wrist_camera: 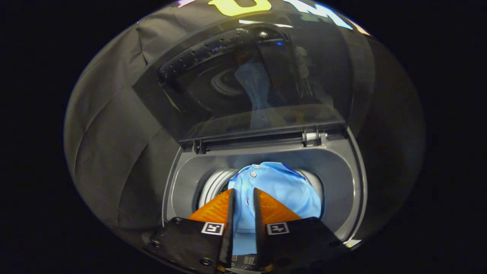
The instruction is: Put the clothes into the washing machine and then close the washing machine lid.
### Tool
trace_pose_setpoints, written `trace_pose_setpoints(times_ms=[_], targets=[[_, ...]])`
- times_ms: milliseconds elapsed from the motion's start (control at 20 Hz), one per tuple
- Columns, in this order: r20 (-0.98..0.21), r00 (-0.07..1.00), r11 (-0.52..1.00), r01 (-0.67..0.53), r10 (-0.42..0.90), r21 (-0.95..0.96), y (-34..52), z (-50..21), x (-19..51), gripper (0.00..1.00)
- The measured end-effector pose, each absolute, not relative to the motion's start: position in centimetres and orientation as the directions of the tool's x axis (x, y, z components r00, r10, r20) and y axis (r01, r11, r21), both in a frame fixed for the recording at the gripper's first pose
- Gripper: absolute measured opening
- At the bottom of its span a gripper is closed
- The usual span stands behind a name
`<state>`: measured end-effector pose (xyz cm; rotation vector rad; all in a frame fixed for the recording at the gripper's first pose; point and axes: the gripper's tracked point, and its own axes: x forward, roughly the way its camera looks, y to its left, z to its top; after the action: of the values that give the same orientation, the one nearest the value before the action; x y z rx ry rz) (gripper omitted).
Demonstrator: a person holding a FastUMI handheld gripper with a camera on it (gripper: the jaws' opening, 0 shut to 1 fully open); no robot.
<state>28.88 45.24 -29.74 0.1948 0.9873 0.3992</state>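
Much of the washing machine (342, 190) was hard to read: the drum (213, 186) showed only as a pale ribbed arc to the left of the cloth and a sliver to the right, and its depth was hidden under the light blue shirt (281, 186). The near part of the shirt ran down between the fingers and was cut off by the gripper body, so how it was bunched there could not be told. A control panel at the machine's near rim was just a small dim patch between the finger bases.

The gripper (243, 198) had its fingers (215, 209) a narrow gap apart, with a strip of the shirt, including its button placket, running through the gap. The cloth filled the gap from finger to finger, and both seemed to press on it.

The gripper pointed down and forward into the drum opening, the shirt hanging at its mouth. Beyond, the lid (247, 83) stood raised on its hinges (312, 137), its dark glass carrying a faint blue reflection of the shirt.
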Motion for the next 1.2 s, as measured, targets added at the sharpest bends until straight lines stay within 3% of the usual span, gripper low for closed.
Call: trace_pose_setpoints(times_ms=[50,250,450,700,1200], targets=[[-0.763,0.489,0.906,-0.246,0.422,0.343,45.7,-29.9,28.8,0.29],[-0.766,0.495,0.912,-0.239,0.411,0.334,46.6,-29.8,28.2,0.98],[-0.751,0.527,0.915,-0.290,0.397,0.281,47.3,-29.4,28.3,0.99],[-0.668,0.651,0.926,-0.334,0.361,0.175,46.5,-25.7,29.5,0.98],[-0.326,0.887,0.938,-0.347,0.328,-0.001,45.1,-12.6,33.0,0.98]])
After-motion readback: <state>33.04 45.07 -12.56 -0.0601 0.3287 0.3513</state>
